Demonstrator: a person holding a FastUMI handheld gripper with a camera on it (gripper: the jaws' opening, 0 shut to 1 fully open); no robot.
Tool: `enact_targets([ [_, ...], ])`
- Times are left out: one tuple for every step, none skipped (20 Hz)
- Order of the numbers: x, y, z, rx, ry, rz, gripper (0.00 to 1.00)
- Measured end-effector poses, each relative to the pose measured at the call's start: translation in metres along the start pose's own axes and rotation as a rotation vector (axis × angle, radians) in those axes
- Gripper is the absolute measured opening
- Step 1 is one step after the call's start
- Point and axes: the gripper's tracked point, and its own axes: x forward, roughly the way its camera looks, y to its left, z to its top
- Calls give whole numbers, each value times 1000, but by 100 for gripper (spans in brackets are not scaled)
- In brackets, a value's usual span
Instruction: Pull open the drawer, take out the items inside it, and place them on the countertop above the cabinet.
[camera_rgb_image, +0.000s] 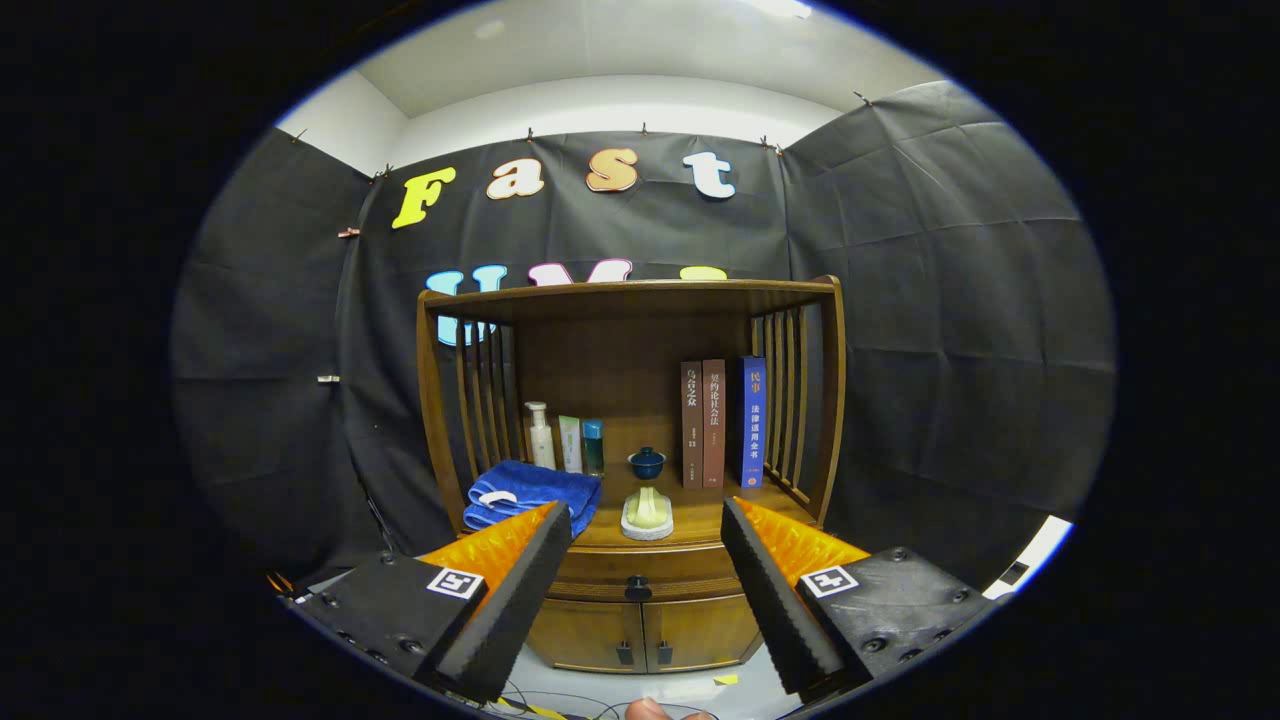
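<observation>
Wooden drawer (637, 565) shut, claw (646, 520) spread wide, well short.

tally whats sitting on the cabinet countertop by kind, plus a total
Upright books: 3, two brown and one blue
Small bottles and tubes: 3
Folded blue towel: 1
Dark blue lidded cup: 1
Pale yellow item on a white dish: 1
Total: 9

The drawer is closed; the gripper is open, short of it.

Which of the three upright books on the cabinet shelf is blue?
The blue book, rightmost beside the slatted side; the two brown books stand left of it. The gripper is open.
</observation>
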Motion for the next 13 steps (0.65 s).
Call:
enact_targets([
  [0,-1,0,-2,-1,-1,99],
  [0,-1,1,-4,-1,0,99],
  [1,-1,1,-4,-2,0,99],
  [0,-1,2,-4,-2,0,99],
  [0,-1,2,-4,-1,1,99],
  [0,-2,2,-4,-1,1,99],
  [1,-1,2,-4,0,1,99],
  [1,-1,1,-5,1,2,99],
  [0,-2,0,-5,2,2,99],
  [0,-1,1,-6,4,2,99],
  [0,-1,0,-7,5,2,99],
  [0,-1,0,-8,5,2,99],
  [0,-1,0,-10,6,1,99],
])
